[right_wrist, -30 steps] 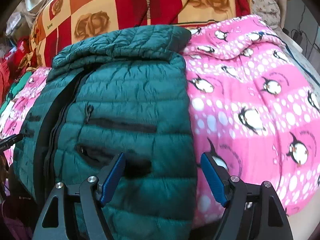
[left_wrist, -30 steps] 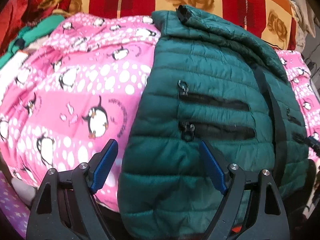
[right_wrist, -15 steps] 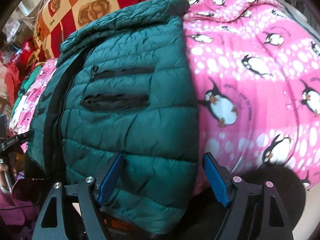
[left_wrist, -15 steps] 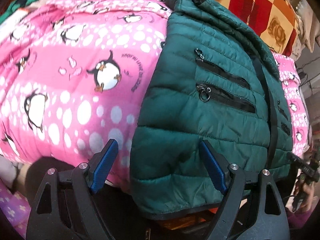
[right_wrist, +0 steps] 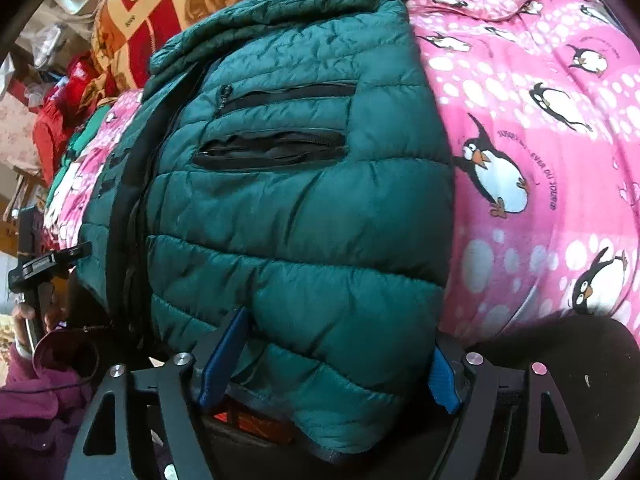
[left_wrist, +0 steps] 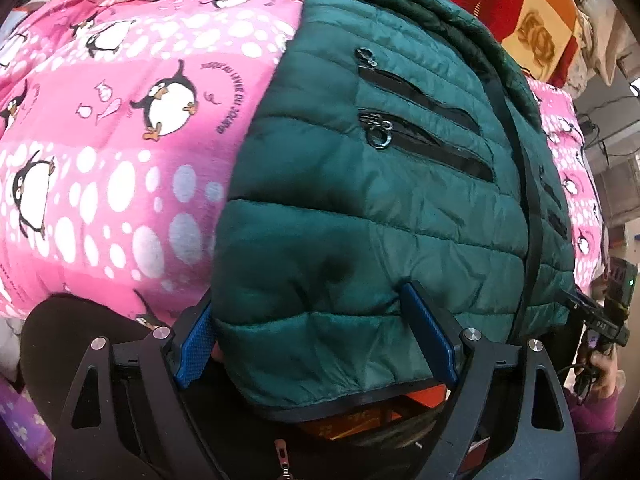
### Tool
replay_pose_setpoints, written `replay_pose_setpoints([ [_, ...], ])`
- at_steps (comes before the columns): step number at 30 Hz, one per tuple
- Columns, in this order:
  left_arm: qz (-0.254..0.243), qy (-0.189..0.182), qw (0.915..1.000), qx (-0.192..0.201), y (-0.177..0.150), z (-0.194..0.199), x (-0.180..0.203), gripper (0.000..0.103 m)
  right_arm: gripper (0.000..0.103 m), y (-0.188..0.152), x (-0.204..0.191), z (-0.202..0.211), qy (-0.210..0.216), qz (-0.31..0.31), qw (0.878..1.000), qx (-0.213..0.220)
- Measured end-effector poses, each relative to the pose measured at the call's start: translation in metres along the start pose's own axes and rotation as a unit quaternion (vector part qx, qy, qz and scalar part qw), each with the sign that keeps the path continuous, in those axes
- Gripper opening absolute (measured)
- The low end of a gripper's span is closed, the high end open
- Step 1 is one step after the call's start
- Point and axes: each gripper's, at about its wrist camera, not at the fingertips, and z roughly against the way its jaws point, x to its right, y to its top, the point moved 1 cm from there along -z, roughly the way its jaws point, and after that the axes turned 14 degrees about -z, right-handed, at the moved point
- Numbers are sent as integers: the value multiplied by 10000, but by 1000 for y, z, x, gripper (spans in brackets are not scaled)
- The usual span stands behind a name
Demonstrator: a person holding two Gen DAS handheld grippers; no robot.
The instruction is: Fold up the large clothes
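Observation:
A dark green quilted puffer jacket (left_wrist: pixel 380 200) lies front up on a pink penguin blanket (left_wrist: pixel 120 120), its bottom hem hanging over the near edge. It also shows in the right wrist view (right_wrist: pixel 300 220). My left gripper (left_wrist: pixel 316 332) is open, its blue pads either side of the jacket's lower left hem corner. My right gripper (right_wrist: pixel 332 364) is open, its pads straddling the lower right hem corner. The other gripper's tip shows in each view's edge (left_wrist: pixel 600 320) (right_wrist: pixel 44 264).
A red, orange and cream floral blanket (left_wrist: pixel 512 8) lies behind the jacket. Red and green clothes (right_wrist: pixel 60 128) are piled at the far left. The pink blanket (right_wrist: pixel 540 160) spreads wide to both sides. A dark shape (right_wrist: pixel 560 360) sits below the bed edge.
Both grippers have dropped low and moved in on the jacket's bottom hem; its corners now sit between the open pads. The jacket has not moved.

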Motion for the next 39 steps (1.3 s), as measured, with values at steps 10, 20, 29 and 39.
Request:
replay_pose_setpoints([
  [10, -163, 169, 9997, 55, 4, 1, 8, 68, 53, -5, 3, -2, 141, 286, 9995, 28],
  [20, -500, 499, 9967, 390, 8, 22, 19, 17, 23, -1, 2, 19, 402, 365, 9981, 281],
  [29, -397, 449, 9903, 1250, 33, 67, 21, 14, 21, 26, -24, 70, 811, 579, 9902, 977],
  [39, -188, 517, 9806, 1884, 64, 96, 21, 14, 21, 58, -36, 93, 965, 598, 9811, 1568],
])
